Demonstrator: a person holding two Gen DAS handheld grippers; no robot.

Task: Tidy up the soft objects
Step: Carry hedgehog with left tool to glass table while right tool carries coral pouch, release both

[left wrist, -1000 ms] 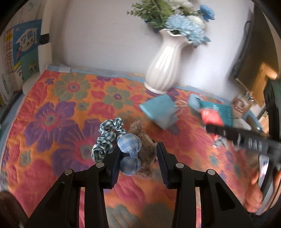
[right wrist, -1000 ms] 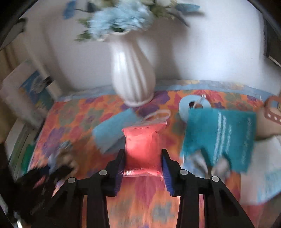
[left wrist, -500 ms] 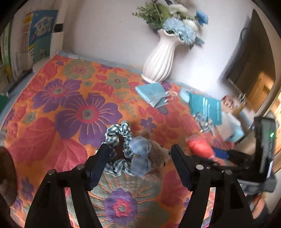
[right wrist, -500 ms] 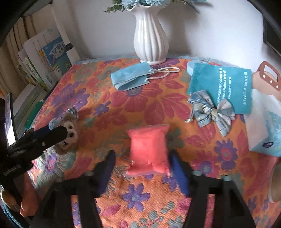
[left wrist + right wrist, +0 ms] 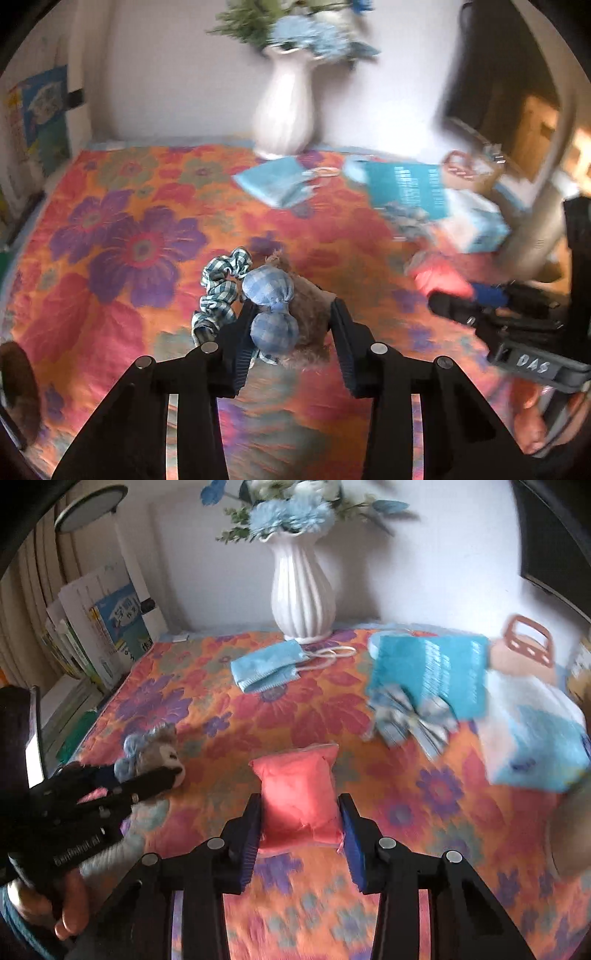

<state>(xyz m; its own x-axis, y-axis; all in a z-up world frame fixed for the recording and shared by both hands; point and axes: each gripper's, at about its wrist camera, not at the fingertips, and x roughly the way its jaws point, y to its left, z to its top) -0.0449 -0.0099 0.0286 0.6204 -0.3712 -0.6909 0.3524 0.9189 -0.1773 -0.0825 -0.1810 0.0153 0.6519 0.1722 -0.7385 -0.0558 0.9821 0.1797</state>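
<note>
Left wrist view shows my left claw (image 5: pixel 291 332) set narrowly around the small plush bear (image 5: pixel 303 317) with its blue gingham bow, both pads against its fur, near the front of the flowered table (image 5: pixel 122 206). The bear looks light and squashy, so I judge it will give under the pads; taking it across the body, not by the bow, seems the surer hold. A checked scrunchie (image 5: pixel 218 291) lies touching the bear's left side and may drag along with it. In the right wrist view my right claw (image 5: pixel 301 829) is closed narrowly on the pink pouch (image 5: pixel 299 794), gripping its lower half; it looks like a limp, slick-skinned bag of soft filling, likely to sag and slip, so I would hold it low and across the middle. Counting soft things: one bear, one scrunchie, one pink pouch, one plaid hair bow (image 5: pixel 410 716), one teal drawstring bag (image 5: pixel 432 672), one tissue pack (image 5: pixel 532 734), and blue face masks (image 5: pixel 266 664) in a stack whose number I cannot tell. One white vase (image 5: pixel 303 587) stands at the back.
</note>
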